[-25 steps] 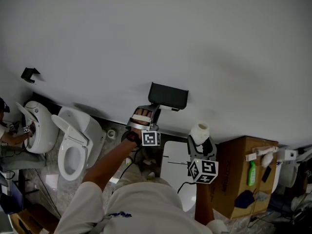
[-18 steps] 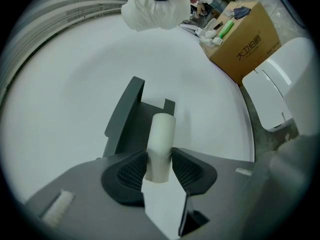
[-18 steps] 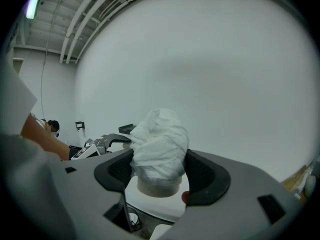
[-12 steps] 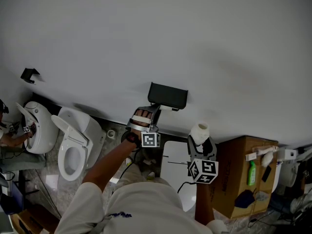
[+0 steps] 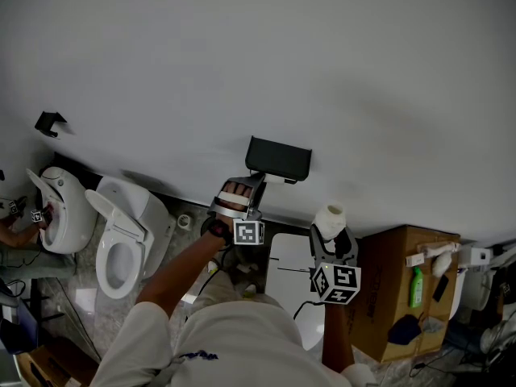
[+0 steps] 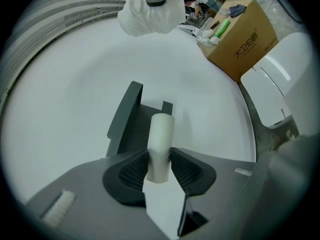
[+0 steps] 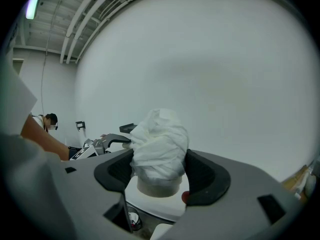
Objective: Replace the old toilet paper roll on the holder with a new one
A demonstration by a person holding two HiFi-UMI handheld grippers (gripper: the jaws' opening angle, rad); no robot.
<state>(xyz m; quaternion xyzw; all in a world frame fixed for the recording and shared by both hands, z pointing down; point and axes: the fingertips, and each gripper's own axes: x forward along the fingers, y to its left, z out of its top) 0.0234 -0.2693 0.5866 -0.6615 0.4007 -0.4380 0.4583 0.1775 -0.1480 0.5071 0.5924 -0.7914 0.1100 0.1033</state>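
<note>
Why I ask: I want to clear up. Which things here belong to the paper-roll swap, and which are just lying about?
Job in hand:
- holder
- old tube, between the jaws of the left gripper, which have just been closing on it
- new roll, held in the right gripper

Lying about:
- cardboard box
- green bottle
- toilet

left gripper [image 6: 159, 165] jaws have just been closing on a tube [image 6: 161, 131], right gripper [image 7: 159, 173] clamps a roll [image 7: 160, 139].

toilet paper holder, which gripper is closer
Left. The left gripper is at the holder, jaws just closing on the empty core; the right gripper holds the new roll off to its side.
</note>
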